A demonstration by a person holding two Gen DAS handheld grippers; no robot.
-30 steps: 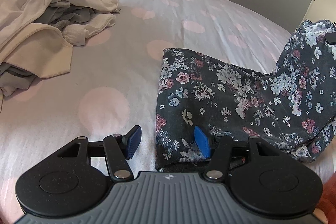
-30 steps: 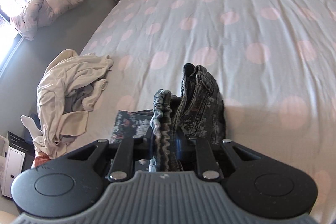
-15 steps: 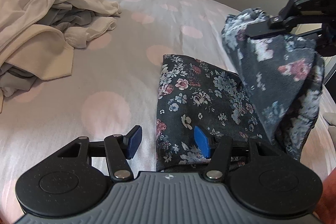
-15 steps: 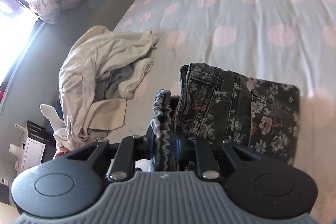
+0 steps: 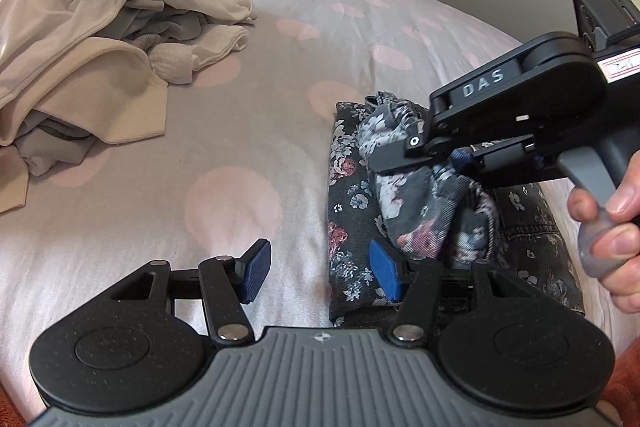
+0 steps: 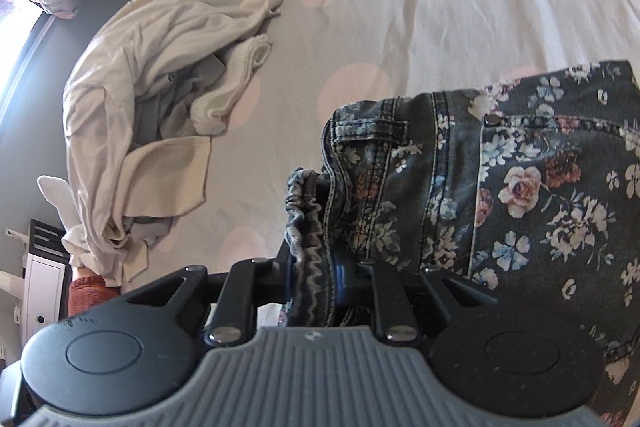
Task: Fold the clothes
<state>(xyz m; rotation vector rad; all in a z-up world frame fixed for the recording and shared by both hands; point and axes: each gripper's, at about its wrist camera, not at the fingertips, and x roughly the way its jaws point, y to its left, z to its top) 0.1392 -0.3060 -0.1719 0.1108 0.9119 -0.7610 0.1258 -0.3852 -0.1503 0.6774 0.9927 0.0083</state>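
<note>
Right wrist view: right hand-held gripper (image 6: 320,259) clenches floral jeans (image 6: 520,187); left hand-held gripper (image 5: 316,275) gapes.

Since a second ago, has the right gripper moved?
Yes. In the left wrist view the right gripper, shut on the floral jeans, came in from the right edge leftward and down over the folded part, toward the cream clothes pile.

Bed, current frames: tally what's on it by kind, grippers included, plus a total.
Floral denim trousers: 1, being folded
Pile of cream and grey laundry: 1 heap, pieces too tangled to count
Hand-held gripper: 2, left hand-held gripper open, right hand-held gripper shut on the waistband
Total: 4
</note>
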